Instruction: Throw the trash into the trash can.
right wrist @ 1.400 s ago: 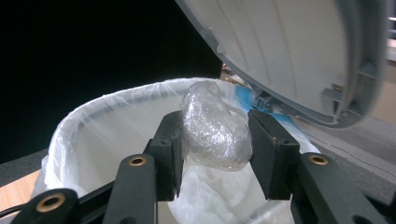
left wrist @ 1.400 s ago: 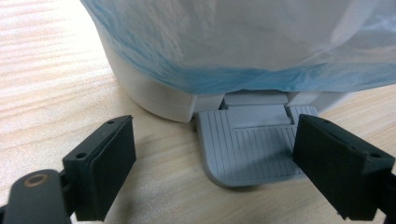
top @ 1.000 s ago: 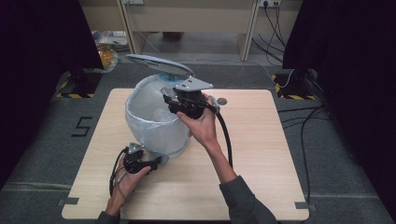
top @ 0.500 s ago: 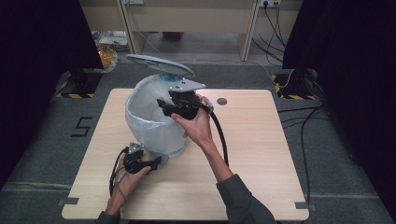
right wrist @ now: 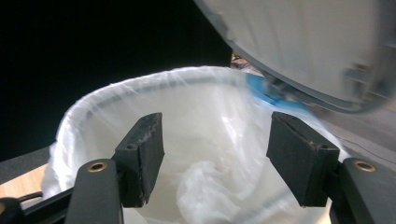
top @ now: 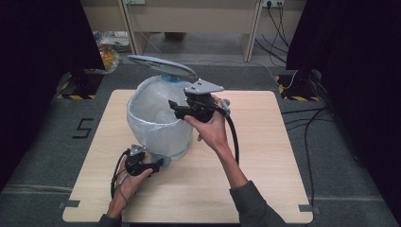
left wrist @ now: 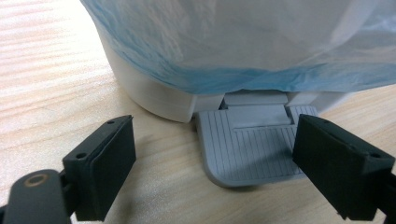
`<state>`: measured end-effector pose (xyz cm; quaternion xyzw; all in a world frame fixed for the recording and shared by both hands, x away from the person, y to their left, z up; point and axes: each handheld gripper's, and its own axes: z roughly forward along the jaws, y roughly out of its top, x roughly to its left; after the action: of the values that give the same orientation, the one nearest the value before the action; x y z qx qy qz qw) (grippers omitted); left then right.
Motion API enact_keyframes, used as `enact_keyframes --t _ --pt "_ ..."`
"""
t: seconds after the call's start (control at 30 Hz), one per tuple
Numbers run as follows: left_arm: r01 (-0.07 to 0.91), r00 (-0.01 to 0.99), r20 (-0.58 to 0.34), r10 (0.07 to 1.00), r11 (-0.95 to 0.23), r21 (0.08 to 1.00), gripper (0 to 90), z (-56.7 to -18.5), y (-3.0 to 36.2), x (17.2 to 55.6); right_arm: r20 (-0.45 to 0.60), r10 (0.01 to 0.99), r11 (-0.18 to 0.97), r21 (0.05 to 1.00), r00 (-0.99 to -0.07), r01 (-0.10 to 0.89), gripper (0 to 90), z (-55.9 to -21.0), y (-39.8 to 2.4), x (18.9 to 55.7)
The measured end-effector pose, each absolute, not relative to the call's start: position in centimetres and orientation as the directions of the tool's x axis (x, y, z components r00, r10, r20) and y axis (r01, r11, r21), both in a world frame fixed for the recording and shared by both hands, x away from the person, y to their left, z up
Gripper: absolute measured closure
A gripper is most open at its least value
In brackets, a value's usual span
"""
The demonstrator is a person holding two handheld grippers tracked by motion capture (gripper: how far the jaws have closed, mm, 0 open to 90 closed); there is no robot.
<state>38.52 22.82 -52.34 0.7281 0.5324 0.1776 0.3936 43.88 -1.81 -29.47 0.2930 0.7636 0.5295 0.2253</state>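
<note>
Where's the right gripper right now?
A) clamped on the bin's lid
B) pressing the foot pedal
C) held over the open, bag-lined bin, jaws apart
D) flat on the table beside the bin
C: the right gripper hangs above the rim of the bin, its jaws apart with nothing between them, having just been opening; the right gripper view looks down into the white liner with the lid raised behind.

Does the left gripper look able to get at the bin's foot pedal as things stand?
Probably yes: the left gripper is open, with the pedal lying on the table directly ahead, nothing between.
</note>
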Motion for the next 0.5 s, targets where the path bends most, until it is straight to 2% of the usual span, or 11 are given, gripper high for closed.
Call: enact_keyframes --t 0.5 --pt "0.636 0.371 -0.16 0.915 -0.124 0.762 12.4 -52.3 22.8 38.5 -0.03 0.751 0.231 0.948 -0.66 0.22 33.1 -29.6 -7.4 43.0"
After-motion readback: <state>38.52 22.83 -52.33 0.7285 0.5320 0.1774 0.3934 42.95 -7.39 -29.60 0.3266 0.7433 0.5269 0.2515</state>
